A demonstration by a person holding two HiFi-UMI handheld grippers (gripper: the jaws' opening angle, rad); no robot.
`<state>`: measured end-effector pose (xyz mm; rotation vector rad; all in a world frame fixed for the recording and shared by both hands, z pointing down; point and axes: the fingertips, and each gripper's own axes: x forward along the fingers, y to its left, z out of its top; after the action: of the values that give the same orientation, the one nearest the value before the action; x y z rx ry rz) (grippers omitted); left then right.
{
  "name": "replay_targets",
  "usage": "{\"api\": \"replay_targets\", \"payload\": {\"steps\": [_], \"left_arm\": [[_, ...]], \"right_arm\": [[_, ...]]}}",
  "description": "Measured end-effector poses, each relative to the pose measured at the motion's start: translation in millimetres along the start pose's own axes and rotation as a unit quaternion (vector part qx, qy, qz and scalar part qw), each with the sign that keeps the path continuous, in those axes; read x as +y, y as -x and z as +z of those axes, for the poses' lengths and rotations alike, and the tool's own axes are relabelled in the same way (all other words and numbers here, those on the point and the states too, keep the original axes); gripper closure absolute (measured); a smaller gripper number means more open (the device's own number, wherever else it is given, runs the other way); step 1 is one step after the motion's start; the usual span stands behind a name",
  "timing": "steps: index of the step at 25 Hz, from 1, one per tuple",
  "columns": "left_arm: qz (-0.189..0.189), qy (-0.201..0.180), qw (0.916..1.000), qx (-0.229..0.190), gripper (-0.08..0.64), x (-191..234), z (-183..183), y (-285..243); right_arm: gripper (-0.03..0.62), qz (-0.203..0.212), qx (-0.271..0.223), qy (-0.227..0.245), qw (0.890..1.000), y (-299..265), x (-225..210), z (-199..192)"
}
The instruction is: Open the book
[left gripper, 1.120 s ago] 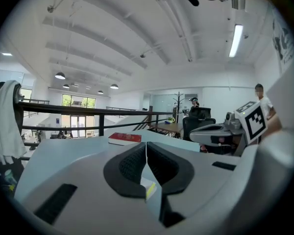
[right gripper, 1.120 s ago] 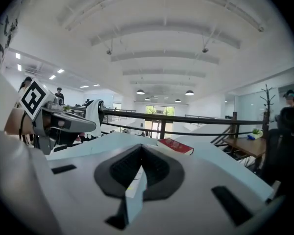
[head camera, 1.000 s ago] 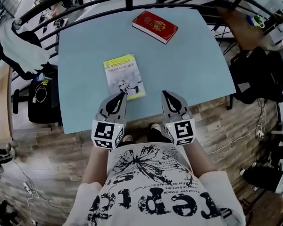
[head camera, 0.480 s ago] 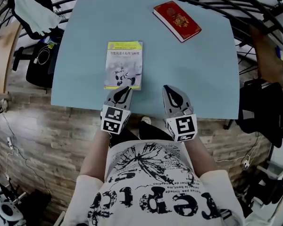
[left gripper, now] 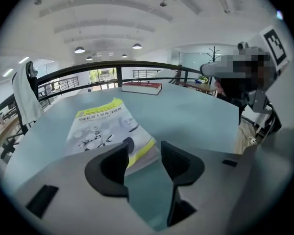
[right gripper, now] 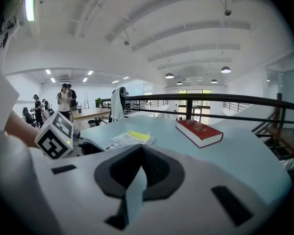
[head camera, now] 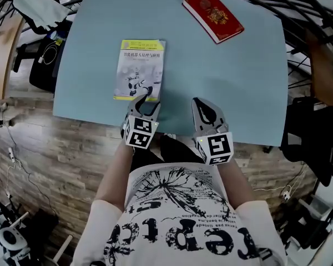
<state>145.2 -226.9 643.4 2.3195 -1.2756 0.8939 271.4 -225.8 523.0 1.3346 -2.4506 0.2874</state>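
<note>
A white paperback book with a yellow band (head camera: 140,70) lies shut on the light blue table (head camera: 238,82), left of centre. My left gripper (head camera: 145,100) hovers at its near right corner. Its jaws are opening, and that corner of the book (left gripper: 105,126) lies just ahead of the gap without touching either pad. My left gripper (left gripper: 144,148) holds nothing. My right gripper (head camera: 196,102) is shut and empty, over the table's near edge to the right of the paperback. In the right gripper view its jaws (right gripper: 141,148) meet, with the paperback (right gripper: 130,138) ahead on the left.
A red hardback book (head camera: 212,15) lies shut at the table's far right, also seen as the red book (right gripper: 200,132). A black railing (head camera: 299,15) curves round the far side. A white garment (head camera: 36,7) hangs at far left. Bags (head camera: 316,132) sit on the floor at right.
Both grippers have dropped toward the table. The left gripper, shut before, now stands open at the paperback's near right corner. The right gripper stays shut.
</note>
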Motion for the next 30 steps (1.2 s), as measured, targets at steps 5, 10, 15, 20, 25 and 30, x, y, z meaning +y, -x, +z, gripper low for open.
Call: {"api": "replay_targets", "payload": {"steps": [5,10,15,20,25,30], "left_arm": [[0.031,0.002,0.9995,-0.002,0.363,8,3,-5],[0.053,0.016,0.9982,-0.023,0.508,14,11,3],[0.046,0.025,0.998,-0.037,0.535,15,19,18],[0.054,0.043,0.9933,-0.092,0.537,40,46,51],[0.061,0.076,0.9831,-0.155,0.537,79,64,93],[0.088,0.111,0.974,-0.177,0.537,135,54,130]], "right_arm": [[0.581,0.0,-0.003,-0.004,1.0,-2,-7,-1],[0.581,-0.001,-0.005,-0.004,1.0,-2,-9,2],[0.581,-0.001,-0.008,0.001,1.0,1,-2,8],[0.581,-0.003,-0.013,0.006,1.0,-2,14,20],[0.581,-0.006,-0.016,0.01,1.0,-11,35,34],[0.581,-0.009,-0.017,0.013,1.0,-21,61,45]]}}
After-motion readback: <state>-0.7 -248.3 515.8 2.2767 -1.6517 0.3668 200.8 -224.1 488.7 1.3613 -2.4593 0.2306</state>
